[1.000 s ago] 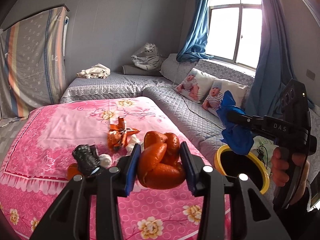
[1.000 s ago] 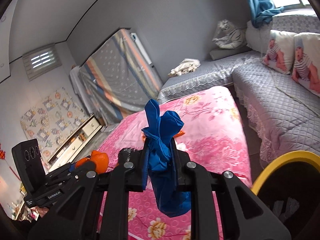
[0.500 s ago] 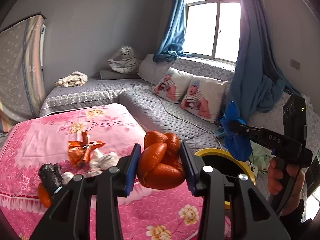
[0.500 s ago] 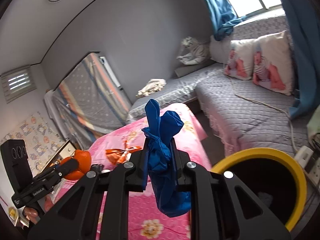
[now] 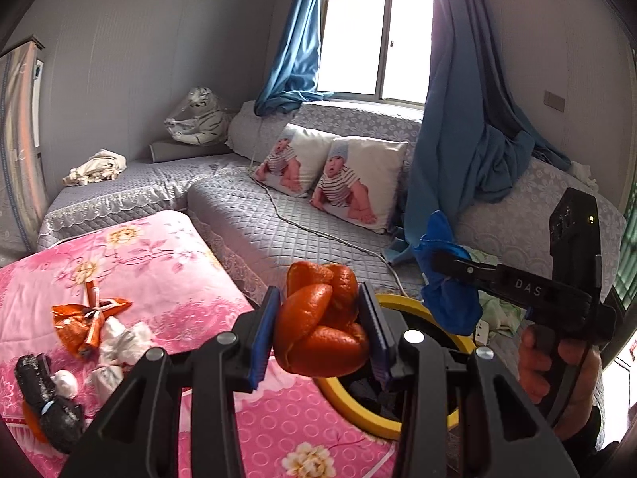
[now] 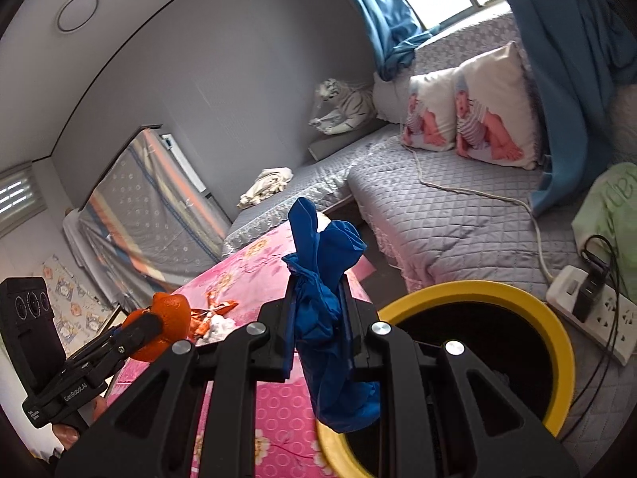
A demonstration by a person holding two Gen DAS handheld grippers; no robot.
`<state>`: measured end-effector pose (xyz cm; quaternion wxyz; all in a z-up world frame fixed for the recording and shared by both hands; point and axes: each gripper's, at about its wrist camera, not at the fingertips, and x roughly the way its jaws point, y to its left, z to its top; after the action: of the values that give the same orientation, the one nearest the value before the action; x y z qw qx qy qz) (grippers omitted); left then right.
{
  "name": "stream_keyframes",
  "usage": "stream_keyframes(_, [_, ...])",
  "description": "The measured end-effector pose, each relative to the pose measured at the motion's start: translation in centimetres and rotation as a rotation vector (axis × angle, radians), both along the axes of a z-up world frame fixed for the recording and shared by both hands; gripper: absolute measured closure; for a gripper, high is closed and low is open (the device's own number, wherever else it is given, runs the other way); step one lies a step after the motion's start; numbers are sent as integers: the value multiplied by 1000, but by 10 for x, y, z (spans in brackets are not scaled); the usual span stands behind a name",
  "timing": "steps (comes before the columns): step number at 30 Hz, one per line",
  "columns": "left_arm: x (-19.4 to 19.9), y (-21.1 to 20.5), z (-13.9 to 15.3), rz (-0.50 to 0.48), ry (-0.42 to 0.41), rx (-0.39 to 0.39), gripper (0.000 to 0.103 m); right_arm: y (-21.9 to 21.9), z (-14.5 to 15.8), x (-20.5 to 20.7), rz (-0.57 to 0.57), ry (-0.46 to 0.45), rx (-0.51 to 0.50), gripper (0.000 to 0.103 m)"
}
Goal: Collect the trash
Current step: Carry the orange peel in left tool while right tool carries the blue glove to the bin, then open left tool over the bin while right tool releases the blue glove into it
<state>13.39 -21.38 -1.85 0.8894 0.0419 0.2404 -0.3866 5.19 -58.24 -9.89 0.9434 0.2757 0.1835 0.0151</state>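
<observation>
Orange peel [image 5: 322, 318], light and springy, pinched at its middle in the left gripper [image 5: 320, 332] jaws; blue glove [image 6: 326, 310], limp, clamped mid-length by the right gripper [image 6: 318, 326]; both beside the yellow-rimmed bin [image 6: 557, 342].

Two baby-print pillows [image 5: 326, 183], one yellow-rimmed bin [image 6: 557, 342], one orange peel [image 5: 322, 326], one blue glove [image 6: 330, 318], one plush tiger [image 5: 199, 117].

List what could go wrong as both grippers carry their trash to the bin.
1. The orange peel in the left gripper seems over the bin rim rather than its opening; released now, it may bounce out.
2. The blue glove in the right gripper hangs limp and could snag on the rim.
</observation>
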Motion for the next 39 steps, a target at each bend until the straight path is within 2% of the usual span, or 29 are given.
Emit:
stream_keyframes(9, [8, -54, -21, -74, 34, 44, 64, -36, -25, -10, -121, 48, 13, 86])
stream_keyframes(21, [25, -112, -59, -117, 129, 110, 64, -71, -58, -3, -187, 112, 71, 85])
stream_keyframes(30, [33, -132, -80, -131, 193, 131, 64, -83, -70, -3, -197, 127, 101, 83])
stream_keyframes(32, [34, -132, -82, -123, 194, 132, 62, -84, -70, -3, -202, 131, 103, 81])
stream_keyframes(33, [34, -132, -82, -120, 197, 133, 58, -84, -71, -4, -203, 129, 106, 74])
stream_keyframes(34, [35, -131, -83, -113, 199, 131, 50, -86, -72, -4, -209, 126, 120, 63])
stream_keyframes(35, [36, -129, -82, -98, 205, 123, 44, -87, -72, -5, -213, 125, 127, 60])
stream_keyframes(36, [38, -126, -81, -86, 210, 112, 36, -88, -73, -5, -222, 128, 131, 59])
stream_keyframes(39, [42, -119, -78, -63, 209, 97, 36, -89, -71, -8, -244, 123, 130, 59])
